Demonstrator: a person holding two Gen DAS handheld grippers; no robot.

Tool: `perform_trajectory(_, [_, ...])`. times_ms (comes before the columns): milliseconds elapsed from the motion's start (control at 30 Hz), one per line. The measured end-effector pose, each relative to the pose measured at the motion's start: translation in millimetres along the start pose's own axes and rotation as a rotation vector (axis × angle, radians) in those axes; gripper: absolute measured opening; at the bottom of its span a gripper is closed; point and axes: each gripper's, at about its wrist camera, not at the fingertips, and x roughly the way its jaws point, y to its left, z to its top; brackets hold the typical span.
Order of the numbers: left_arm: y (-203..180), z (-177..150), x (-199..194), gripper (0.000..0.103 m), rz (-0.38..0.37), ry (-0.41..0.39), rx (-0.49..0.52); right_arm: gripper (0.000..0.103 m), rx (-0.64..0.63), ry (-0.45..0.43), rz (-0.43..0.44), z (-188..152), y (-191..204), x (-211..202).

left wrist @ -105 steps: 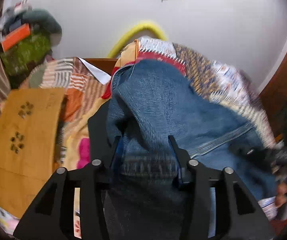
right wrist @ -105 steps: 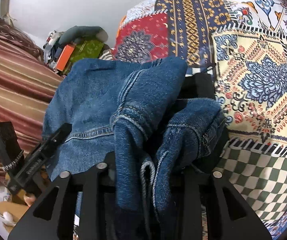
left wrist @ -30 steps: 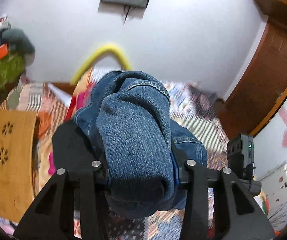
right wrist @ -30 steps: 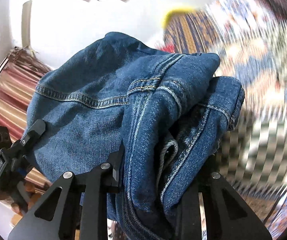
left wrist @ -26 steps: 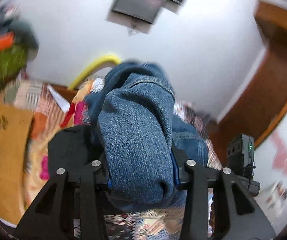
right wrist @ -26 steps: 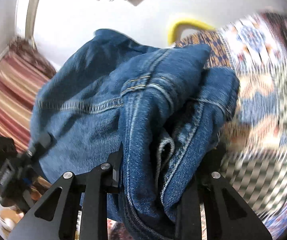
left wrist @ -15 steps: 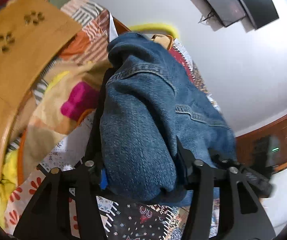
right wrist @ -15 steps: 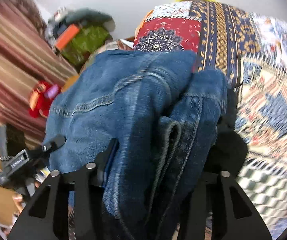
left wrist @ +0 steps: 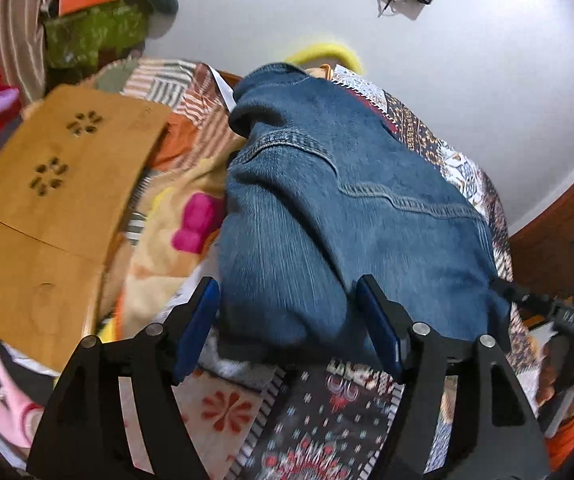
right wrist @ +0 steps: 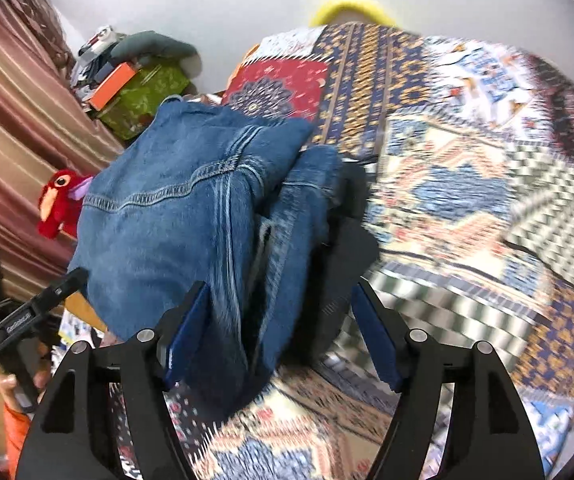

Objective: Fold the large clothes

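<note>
The blue denim jeans (left wrist: 339, 216) lie folded into a thick bundle on the patterned bedspread (right wrist: 467, 184) in front of me. Several layers are stacked at the near edge, with orange-stitched seams and a yoke line showing on top. A dark garment (right wrist: 343, 248) is tucked against their right side.

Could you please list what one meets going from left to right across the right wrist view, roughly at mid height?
Striped curtain → red plush bird → folded jeans → patchwork bedspread.
</note>
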Motion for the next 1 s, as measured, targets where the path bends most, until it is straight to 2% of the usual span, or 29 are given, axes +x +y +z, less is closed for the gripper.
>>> perform_trajectory(200, [-15,-28,-41,0.071,0.129,0.001,0.128,0.069,-0.08,-0.086,-0.067,-22,8,-54])
perform_trajectory(333, [-28,-37,-80,0.071,0.129,-0.055,0.154,0.069,-0.101,-0.172,-0.045,-34,19,-98])
perform_trajectory(500, [-62,-48,-147,0.071,0.123,-0.18,0.217,0.069,-0.127,-0.317,0.001,-55,40,-165])
perform_trajectory(733, [-113,-85,-248,0.071,0.098,-0.419,0.328,0.069,-0.202,-0.542,0.045,-104,73,-252])
perform_trajectory(867, [-132,-114,-297,0.071,0.047,-0.531,0.356,0.069,-0.203,-0.65,0.081,-137,80,-286])
perform_trajectory(1000, [-143,-146,-334,0.071,0.032,-0.638,0.375,0.069,-0.208,-0.74,0.093,-170,84,-309])
